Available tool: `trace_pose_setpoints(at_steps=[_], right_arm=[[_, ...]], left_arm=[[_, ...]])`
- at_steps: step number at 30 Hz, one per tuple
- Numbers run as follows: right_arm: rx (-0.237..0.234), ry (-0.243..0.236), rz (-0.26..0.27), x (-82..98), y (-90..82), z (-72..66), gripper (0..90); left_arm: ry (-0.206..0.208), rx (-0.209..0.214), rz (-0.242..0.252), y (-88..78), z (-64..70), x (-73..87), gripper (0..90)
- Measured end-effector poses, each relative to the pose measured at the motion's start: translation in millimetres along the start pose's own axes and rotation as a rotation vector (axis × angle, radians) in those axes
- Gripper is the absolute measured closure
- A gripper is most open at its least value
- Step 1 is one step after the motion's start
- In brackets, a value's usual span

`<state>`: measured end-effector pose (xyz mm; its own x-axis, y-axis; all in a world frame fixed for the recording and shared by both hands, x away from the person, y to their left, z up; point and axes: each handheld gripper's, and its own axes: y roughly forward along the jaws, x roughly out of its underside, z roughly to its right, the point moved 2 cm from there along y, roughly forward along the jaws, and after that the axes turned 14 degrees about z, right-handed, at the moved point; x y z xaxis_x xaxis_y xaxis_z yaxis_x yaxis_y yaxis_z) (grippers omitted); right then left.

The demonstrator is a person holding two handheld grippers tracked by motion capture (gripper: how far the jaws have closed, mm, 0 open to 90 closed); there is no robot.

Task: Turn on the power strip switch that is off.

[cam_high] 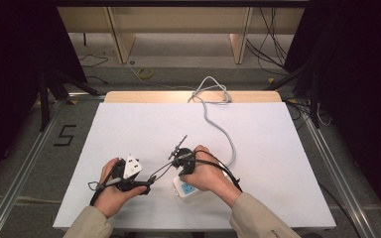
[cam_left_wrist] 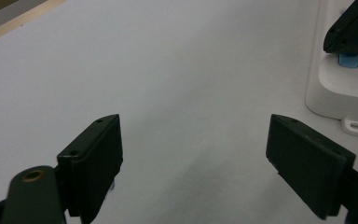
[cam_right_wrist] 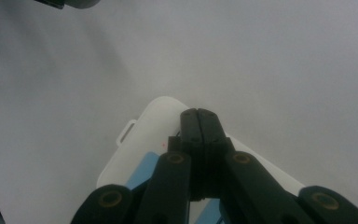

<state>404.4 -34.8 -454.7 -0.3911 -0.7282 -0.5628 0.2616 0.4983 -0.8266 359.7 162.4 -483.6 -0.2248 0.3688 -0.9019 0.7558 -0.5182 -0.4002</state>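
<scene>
While your right gripper (cam_right_wrist: pixel 199 114) rests its jaws pressed together over the white power strip (cam_right_wrist: pixel 140 140), that strip lies on the white table (cam_high: pixel 258 139) near the front edge, under your right hand (cam_high: pixel 206 173). Your left gripper (cam_left_wrist: pixel 193 154) holds its jaws wide apart over bare table, just beside the strip.

One sign legible: a black numeral "5" (cam_high: pixel 65 135) marked on the grey floor (cam_high: pixel 25 129), just left of the table (cam_high: pixel 258 124) (beside its far-left corner). Nothing readable on the table or the things on it.
</scene>
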Motion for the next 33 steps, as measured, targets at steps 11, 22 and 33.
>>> trace_pose_setpoints(at_steps=[11,22,33], right_arm=[[0.002,-0.001,0.003,0.8,0.5,-0.7,90.0],[-0.004,0.027,0.036,4.6,-1.0,0.0,90.0],[-0.004,0.019,0.041,4.5,-0.7,0.9,90.0]], left_arm=[[0.000,0.001,-0.001,0.0,0.1,-0.1,18.3],[0.001,0.003,-0.005,0.7,0.5,0.4,18.4],[0.000,0.005,-0.005,0.8,0.3,0.8,18.4]])
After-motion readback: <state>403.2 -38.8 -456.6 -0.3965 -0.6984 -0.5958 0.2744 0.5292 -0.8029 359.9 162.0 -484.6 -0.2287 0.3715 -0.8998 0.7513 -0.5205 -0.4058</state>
